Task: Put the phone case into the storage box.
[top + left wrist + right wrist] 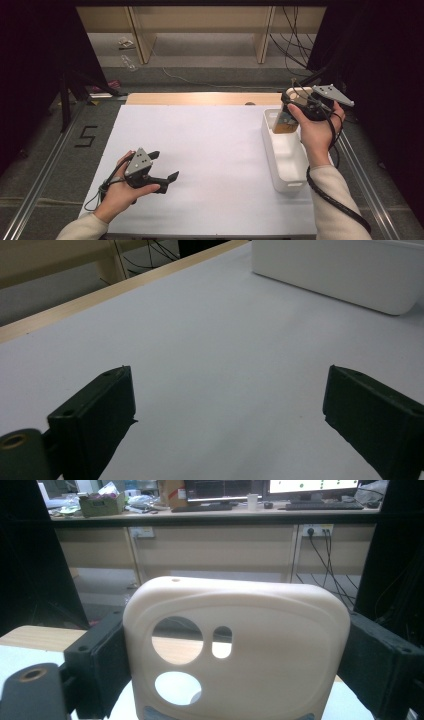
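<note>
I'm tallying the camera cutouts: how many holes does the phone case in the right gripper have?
3 show in the phone case, clamped between the right gripper jaws: a large round one upper left, a small slot beside it, a round one below. The lower edge is cut off, so more may be hidden.

The left gripper [162,172] is held low over the near left of the table by the left hand [121,192], its black jaws spread wide apart with nothing between them. The right gripper [291,107] is raised at the far right by the right hand [315,131], forearm reaching forward, its jaws clamped on the sides of a cream plastic phone case [235,650].
</note>
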Demonstrator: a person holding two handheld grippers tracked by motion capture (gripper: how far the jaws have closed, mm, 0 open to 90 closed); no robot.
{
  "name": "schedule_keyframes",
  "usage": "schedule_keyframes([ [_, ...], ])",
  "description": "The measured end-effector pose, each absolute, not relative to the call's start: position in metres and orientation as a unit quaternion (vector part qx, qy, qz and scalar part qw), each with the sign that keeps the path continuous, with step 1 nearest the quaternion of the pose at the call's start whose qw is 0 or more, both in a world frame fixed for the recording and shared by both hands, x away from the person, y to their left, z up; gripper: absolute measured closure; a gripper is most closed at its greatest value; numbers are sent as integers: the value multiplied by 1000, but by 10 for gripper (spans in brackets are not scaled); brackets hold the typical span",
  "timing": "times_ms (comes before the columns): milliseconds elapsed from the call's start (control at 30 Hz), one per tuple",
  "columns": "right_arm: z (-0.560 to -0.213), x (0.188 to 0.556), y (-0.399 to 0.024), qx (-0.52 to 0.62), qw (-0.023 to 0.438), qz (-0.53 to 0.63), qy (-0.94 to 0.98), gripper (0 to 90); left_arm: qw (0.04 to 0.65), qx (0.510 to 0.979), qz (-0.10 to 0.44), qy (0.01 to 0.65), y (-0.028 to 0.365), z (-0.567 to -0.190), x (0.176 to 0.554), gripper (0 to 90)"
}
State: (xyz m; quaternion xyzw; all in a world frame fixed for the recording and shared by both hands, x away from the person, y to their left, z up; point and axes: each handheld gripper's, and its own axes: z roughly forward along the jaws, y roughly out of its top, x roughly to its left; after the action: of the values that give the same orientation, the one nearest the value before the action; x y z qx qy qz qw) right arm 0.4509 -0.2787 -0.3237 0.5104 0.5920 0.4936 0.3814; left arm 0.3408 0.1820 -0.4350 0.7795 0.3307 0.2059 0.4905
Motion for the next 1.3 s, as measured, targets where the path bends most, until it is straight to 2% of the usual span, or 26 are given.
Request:
schedule_keyframes([
  [1300,-322,470,-275,519,378,484,594,119,491,779,206,331,182,-435,341,63],
])
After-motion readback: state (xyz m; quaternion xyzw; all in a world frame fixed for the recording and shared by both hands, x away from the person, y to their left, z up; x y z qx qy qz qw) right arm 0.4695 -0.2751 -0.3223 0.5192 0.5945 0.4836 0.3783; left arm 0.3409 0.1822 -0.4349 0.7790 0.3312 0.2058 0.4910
